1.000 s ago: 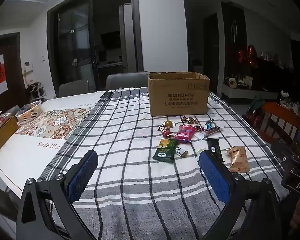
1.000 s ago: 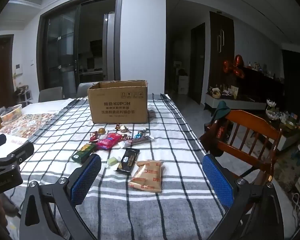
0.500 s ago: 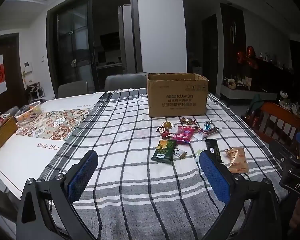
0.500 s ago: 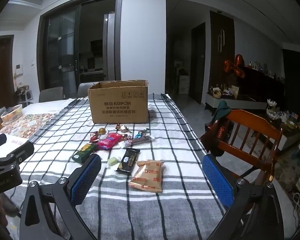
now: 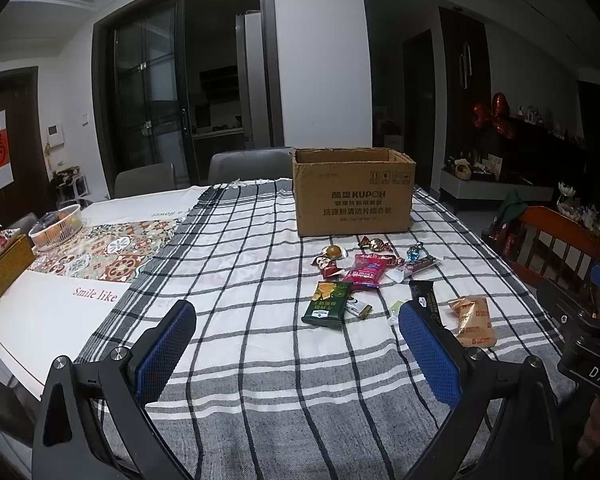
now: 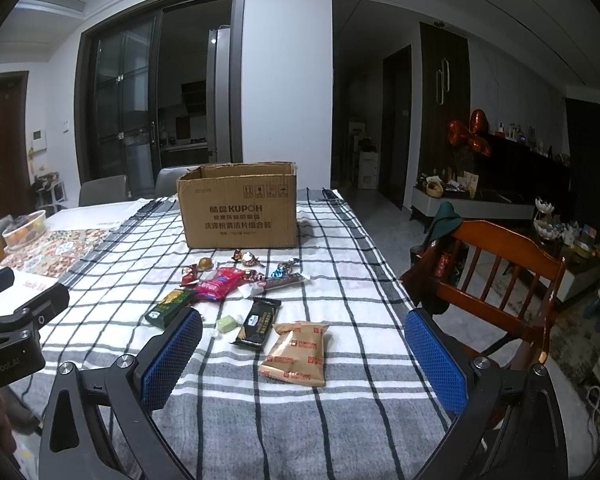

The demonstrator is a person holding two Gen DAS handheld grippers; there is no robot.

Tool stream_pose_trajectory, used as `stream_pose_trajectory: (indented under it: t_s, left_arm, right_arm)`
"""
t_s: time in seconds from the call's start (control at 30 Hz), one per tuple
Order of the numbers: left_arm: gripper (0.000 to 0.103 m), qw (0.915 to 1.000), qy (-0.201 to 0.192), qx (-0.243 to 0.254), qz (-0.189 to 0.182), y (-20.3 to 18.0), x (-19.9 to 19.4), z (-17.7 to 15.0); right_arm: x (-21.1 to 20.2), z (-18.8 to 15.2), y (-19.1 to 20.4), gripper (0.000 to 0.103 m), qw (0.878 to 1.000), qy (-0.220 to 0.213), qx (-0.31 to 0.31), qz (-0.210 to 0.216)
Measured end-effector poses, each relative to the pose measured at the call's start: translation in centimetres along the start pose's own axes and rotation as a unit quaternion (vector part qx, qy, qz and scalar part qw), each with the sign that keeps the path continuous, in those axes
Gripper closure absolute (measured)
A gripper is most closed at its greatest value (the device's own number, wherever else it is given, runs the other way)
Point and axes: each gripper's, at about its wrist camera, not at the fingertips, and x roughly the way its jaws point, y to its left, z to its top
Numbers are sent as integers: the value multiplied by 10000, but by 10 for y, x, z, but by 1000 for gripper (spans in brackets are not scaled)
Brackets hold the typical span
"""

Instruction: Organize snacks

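Both tools hang above the near edge of the checked tablecloth (image 5: 240,280), gripping nothing: the left gripper (image 5: 296,344) has its blue mesh-textured pads spread wide, and the right gripper (image 6: 304,348) stands equally wide apart. At the far end of the cloth sits an open-topped corrugated cardboard box (image 5: 354,192), printed KUPOH on its front; its inside cannot be seen from either view. The snacks lie loose on the cloth just in front of the box, none inside any container. Among them are a glossy green packet (image 5: 327,310), a crinkled pink packet (image 5: 368,270), a flat black bar wrapper (image 6: 259,322), a puffy tan Fortune Biscuits pouch (image 6: 298,352), a small pale green square sweet (image 6: 225,323), and several foil twist-wrapped candies (image 5: 374,243) nearest the box. Off to the left, a white wire basket (image 5: 56,227) holds some indistinct items, beside a woven tissue box (image 5: 4,264).
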Motion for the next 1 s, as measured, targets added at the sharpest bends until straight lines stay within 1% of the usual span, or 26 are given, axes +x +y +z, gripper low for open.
stream_pose_trajectory:
  t_s: [1.0]
  left_arm:
    - [0,10000,-10,-4,20,1,-1,0]
  right_arm:
    - [1,0,-1,1,10000,-6,14,9]
